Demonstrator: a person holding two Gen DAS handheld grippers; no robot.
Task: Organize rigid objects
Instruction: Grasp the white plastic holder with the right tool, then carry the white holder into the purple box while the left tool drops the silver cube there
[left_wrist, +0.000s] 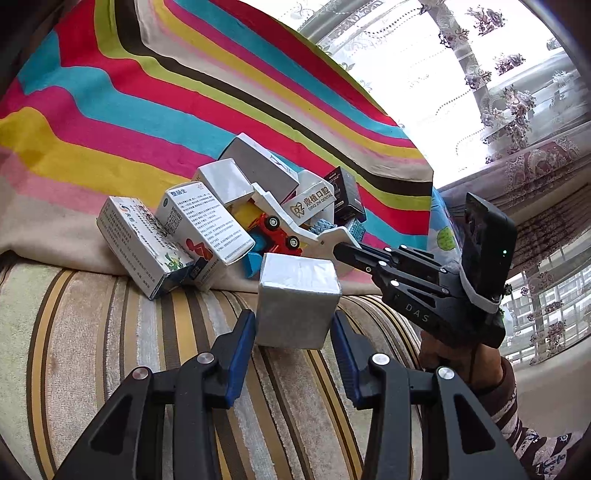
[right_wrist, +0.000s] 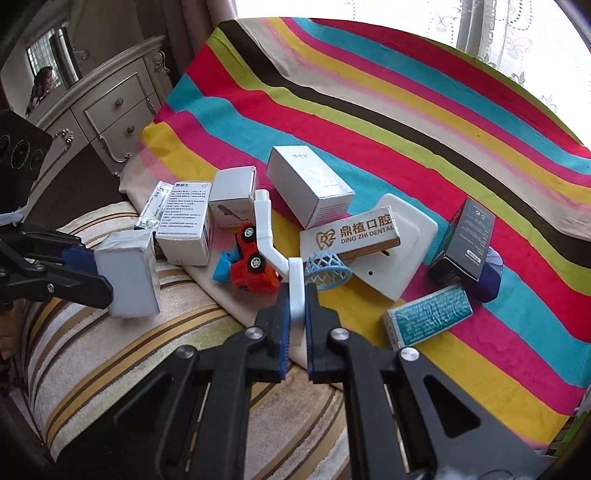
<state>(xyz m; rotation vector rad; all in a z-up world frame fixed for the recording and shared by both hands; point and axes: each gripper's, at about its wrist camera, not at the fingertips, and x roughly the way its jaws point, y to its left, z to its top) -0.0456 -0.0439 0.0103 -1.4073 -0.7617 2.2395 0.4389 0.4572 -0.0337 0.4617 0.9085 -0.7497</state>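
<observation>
My left gripper is shut on a plain silver-white box and holds it over the striped sofa cushion. From the right wrist view that box hangs at the left in the left gripper. My right gripper is shut on the lower end of a bent white plastic arm. That arm reaches up into the pile beside a red toy car and a blue net hoop. The left wrist view shows the right gripper pinching the same arm.
Several boxes lie in a pile on the rainbow-striped cloth: printed medicine boxes, a white box, a dental box on a white tray, a black box and a teal box. A dresser stands at the left.
</observation>
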